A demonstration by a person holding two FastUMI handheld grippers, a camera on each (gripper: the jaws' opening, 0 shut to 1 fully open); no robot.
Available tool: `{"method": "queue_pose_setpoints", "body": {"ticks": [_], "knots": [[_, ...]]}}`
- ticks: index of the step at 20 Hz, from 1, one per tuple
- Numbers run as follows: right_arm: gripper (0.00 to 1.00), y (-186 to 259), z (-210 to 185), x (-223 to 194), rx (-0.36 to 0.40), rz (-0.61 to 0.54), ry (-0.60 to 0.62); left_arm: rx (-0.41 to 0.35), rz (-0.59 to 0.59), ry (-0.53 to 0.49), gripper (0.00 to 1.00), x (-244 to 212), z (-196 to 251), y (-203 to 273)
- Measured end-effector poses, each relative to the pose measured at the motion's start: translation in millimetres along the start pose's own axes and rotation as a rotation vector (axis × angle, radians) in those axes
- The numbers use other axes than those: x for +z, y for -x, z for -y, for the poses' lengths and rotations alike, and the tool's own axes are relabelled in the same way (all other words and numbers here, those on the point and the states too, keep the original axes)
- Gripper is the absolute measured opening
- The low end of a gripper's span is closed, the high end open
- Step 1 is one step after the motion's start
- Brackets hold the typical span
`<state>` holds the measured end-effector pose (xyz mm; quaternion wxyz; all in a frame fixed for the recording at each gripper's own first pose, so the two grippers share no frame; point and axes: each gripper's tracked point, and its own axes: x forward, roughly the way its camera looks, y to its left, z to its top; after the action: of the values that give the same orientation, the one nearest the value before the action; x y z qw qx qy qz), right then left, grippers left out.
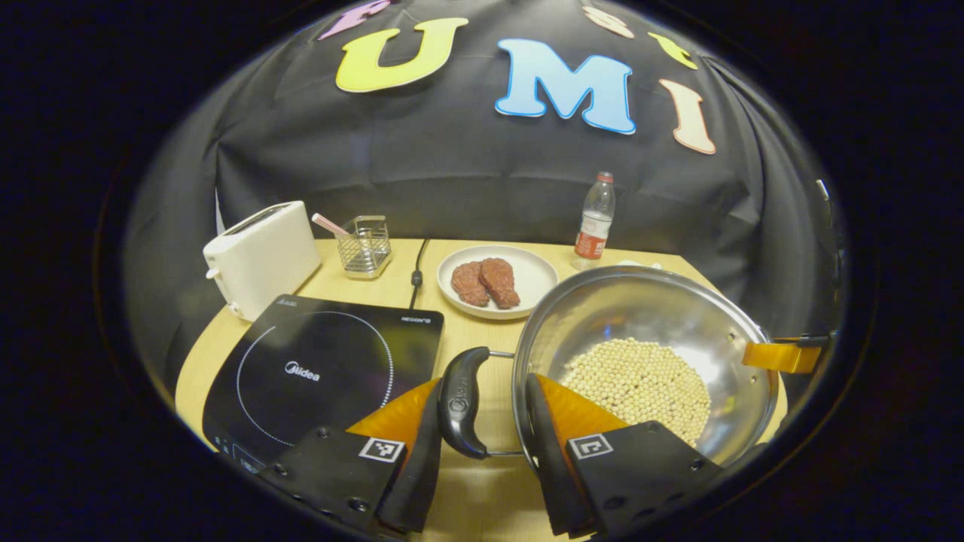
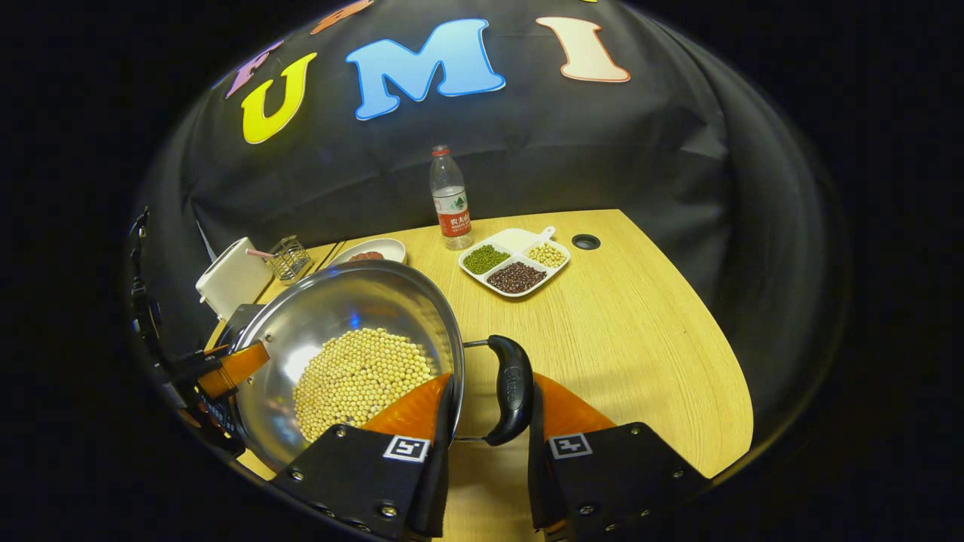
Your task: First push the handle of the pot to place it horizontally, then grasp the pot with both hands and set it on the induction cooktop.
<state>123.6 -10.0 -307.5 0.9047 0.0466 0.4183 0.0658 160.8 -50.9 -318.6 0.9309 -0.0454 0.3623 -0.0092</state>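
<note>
A steel pot [image 1: 663, 316] holding pale beans [image 1: 640, 384] sits to the right of the black induction cooktop [image 1: 316, 369]. Its two black handles point sideways. My left gripper [image 1: 483, 380] is shut on the left handle [image 1: 461, 399]: the outer finger lies against the grip and the inner finger crosses the rim. My right gripper [image 2: 493, 376] holds the right handle [image 2: 512, 391] in the same way, beside the pot [image 2: 331, 309]. Across the pot, an orange finger of the right gripper [image 1: 779, 355] shows in the left gripper view. The left gripper [image 2: 233, 366] shows likewise in the right gripper view.
A white toaster [image 1: 260, 256] and a wire holder [image 1: 365, 245] stand behind the cooktop. Behind the pot are a plate of meat [image 1: 497, 282] and a water bottle [image 1: 595, 222]. A divided dish of beans [image 2: 516, 260] lies at the back right of the wooden table [image 2: 640, 339].
</note>
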Motion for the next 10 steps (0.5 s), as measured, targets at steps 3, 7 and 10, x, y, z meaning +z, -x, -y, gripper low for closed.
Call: {"method": "queue_pose_setpoints", "body": {"ticks": [3,7,10], "knots": [[0.43,10,-16,1,-0.013,0.003,-0.018,-0.017,0.012,-0.008,0.65,10,-15,7],[0.43,20,-42,5,-0.027,0.022,-0.025,-0.035,0.021,-0.014,0.69,21,-40,14],[0.43,24,-63,5,-0.028,0.024,-0.031,-0.039,0.031,-0.019,0.60,27,-59,19]]}}
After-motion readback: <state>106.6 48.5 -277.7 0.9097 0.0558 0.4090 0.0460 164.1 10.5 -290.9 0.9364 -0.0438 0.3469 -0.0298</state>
